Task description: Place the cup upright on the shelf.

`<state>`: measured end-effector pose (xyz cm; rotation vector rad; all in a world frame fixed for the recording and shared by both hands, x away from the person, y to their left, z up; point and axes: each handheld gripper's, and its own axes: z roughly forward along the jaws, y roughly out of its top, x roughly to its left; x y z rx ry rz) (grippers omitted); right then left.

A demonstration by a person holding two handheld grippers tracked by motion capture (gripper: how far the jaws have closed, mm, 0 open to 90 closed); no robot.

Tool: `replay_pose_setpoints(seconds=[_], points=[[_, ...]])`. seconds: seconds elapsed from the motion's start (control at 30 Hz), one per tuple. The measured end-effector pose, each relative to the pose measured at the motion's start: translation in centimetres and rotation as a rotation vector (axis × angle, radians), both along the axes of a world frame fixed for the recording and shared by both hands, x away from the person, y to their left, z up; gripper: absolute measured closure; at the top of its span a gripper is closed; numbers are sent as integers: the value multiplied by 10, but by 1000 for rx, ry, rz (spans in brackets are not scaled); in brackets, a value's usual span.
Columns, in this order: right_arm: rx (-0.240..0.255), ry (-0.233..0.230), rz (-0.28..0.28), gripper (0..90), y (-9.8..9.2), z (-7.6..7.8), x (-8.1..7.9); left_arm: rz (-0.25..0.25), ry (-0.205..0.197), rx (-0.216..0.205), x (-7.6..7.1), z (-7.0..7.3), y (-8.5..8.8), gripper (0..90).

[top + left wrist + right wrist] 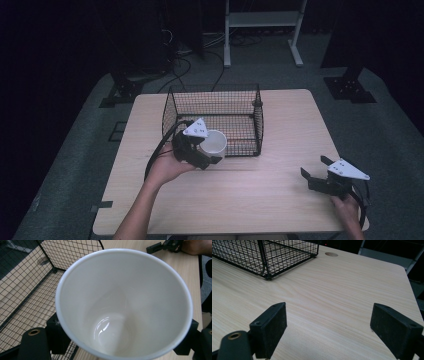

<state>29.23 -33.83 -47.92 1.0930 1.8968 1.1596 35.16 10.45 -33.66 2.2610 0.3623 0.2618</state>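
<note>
A white cup hangs above the table at the front left corner of the black wire basket, and my left gripper is shut on it. In the left gripper view the empty cup sits between the two pads, its mouth facing the camera, with the basket's mesh behind it on the left. My right gripper rests near the table's front right edge, jaws wide open with nothing between them. The right gripper view has its pads apart over bare wood, the basket farther off.
The light wooden table has a round hole near its far edge. A metal stand and cables stand on the floor beyond the table. My right gripper shows far off in the left gripper view.
</note>
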Motion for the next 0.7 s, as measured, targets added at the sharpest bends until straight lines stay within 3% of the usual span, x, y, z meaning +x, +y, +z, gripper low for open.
replay_pose_setpoints(seconds=[0.2, 0.33, 0.7], points=[[3, 2, -2, 131, 0, 0, 0, -6, 16, 16, 10, 10, -3, 210], [3, 1, -1, 131, 0, 0, 0, -1, 2, 23, 19, 22, -4, 210], [5, 0, -3, 131, 0, 0, 0, 21, -2, 35, 43, 38, -4, 210]])
